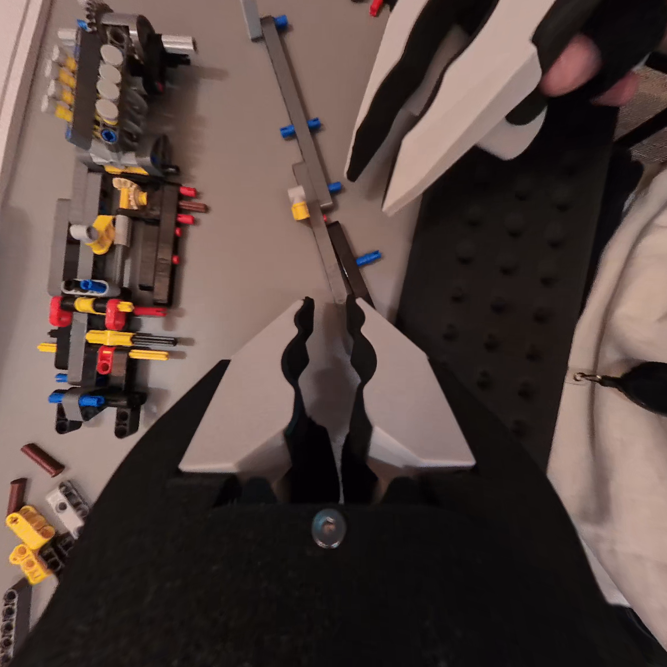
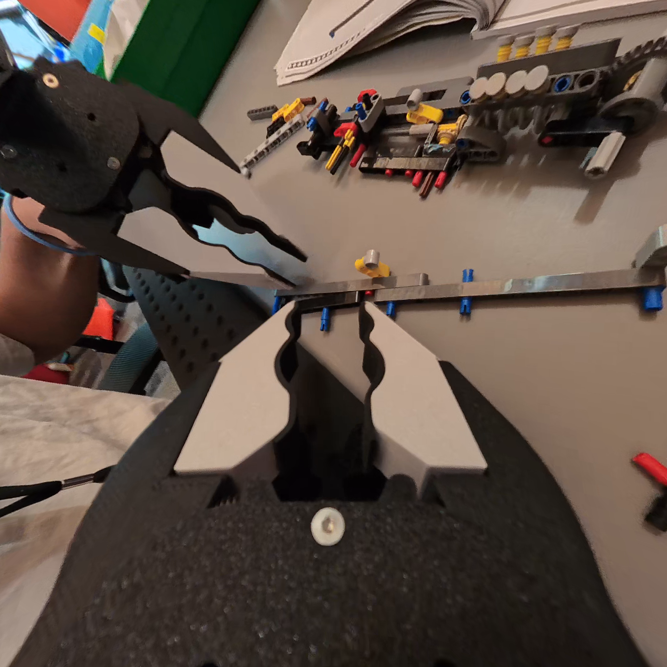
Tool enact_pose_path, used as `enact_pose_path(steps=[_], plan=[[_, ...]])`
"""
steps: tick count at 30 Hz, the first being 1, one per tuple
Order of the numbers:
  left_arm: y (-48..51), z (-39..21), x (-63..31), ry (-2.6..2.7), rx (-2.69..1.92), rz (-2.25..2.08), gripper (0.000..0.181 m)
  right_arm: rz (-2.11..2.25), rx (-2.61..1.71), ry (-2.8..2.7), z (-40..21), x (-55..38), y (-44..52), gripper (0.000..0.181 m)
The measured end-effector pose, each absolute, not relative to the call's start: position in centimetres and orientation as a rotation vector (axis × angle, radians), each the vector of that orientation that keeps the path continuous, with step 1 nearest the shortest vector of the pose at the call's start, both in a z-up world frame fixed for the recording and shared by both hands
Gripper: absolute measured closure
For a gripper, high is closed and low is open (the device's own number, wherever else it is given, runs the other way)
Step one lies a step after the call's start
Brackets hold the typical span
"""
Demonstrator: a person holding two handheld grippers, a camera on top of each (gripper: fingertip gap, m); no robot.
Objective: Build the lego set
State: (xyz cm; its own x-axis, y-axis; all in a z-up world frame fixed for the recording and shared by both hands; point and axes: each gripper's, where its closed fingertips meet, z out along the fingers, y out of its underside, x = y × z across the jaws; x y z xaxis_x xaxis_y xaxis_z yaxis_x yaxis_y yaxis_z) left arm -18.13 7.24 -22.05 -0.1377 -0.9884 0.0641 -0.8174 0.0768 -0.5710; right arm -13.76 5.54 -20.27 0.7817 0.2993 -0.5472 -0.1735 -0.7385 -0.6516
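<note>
A long grey beam assembly [image 1: 299,119] with blue pins [image 1: 368,258] and a yellow connector [image 1: 300,209] lies on the grey table; it also shows in the right wrist view [image 2: 505,287]. My left gripper [image 1: 330,299] is open, with the beam's near end just inside its right fingertip. It also shows in the right wrist view [image 2: 299,272]. My right gripper [image 2: 328,306] is open, its tips straddling the black beam section [image 2: 332,297] from the side. In the left wrist view it [image 1: 368,195] hovers beside the beam.
The large engine and chassis build [image 1: 108,90] lies left of the beam, also in the right wrist view [image 2: 505,108]. Loose yellow, brown and black pieces [image 1: 32,534] sit near the table corner. An open instruction booklet [image 2: 361,36] lies at the back. A black perforated chair [image 1: 505,270] stands beside the table. The grippers' ends are close to 6 cm from one another.
</note>
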Motion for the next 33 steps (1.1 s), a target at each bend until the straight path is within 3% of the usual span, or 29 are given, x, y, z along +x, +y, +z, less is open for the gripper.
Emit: enact_pose_path(steps=[23,29,33], plan=[[7.5,-23.1,-17.5,2.199,-1.856,-0.401,0.175,0.958,-2.188,-0.061,-19.5,-13.6,5.0,0.155],[6.9,-21.4,-17.2,2.024,-1.981,-0.624,0.175,0.923,-2.233,0.052,-20.0,-12.8,5.7,0.133],[6.6,-21.9,-17.6,1.869,-2.131,-0.833,0.175,0.915,-2.305,0.056,-20.7,-13.0,5.5,0.132]])
